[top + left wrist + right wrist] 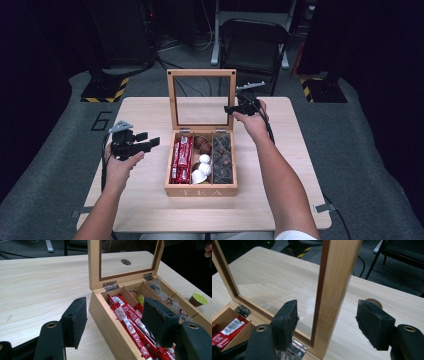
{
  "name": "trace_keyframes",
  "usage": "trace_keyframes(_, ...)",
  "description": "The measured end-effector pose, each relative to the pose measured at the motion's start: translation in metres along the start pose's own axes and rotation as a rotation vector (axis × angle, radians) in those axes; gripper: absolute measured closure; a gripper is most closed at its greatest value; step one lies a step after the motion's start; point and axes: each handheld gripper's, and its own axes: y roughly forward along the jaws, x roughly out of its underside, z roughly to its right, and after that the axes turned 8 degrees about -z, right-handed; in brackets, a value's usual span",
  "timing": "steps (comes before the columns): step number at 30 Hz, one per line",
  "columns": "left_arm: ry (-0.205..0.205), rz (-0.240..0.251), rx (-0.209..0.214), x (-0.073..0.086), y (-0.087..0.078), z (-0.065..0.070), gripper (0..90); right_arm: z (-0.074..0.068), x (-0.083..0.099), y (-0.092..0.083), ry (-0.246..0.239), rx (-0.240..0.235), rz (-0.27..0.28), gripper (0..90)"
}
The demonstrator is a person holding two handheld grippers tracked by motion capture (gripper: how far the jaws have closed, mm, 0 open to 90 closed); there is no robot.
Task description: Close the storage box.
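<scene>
At table centre we see the wooden tea box (201, 190), its glass lid (201, 73) upright, red packets in its left compartment. Our right gripper (234, 107) straddles the lid's side rail, jaws apart; our left gripper (150, 143) hovers open beside the box. Pale table (150, 210), dark room.

Light wood table (150, 107) on grey carpet (50, 145). Black folding chair (255, 42) behind it. Yellow-black hazard-striped bases (106, 90) either side. Surroundings dark, cables (180, 47) on floor.

Chair (254, 42) behind table (145, 115); hazard-striped bases (106, 90) on grey floor; green-lidded pod (198, 300) on table.
</scene>
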Motion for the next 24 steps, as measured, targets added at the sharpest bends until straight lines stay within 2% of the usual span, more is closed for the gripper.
trace_keyframes(11,0.002,-0.007,0.004,0.0003,0.0005,0.0003,36.6,-0.0091,-0.0022,0.0069,-0.033,-0.028,0.005,32.2)
trace_keyframes(24,-0.001,-0.009,0.011,0.0001,0.0006,-0.0008,36.8,-0.0096,-0.0056,0.0104,-0.044,-0.018,0.005,32.0)
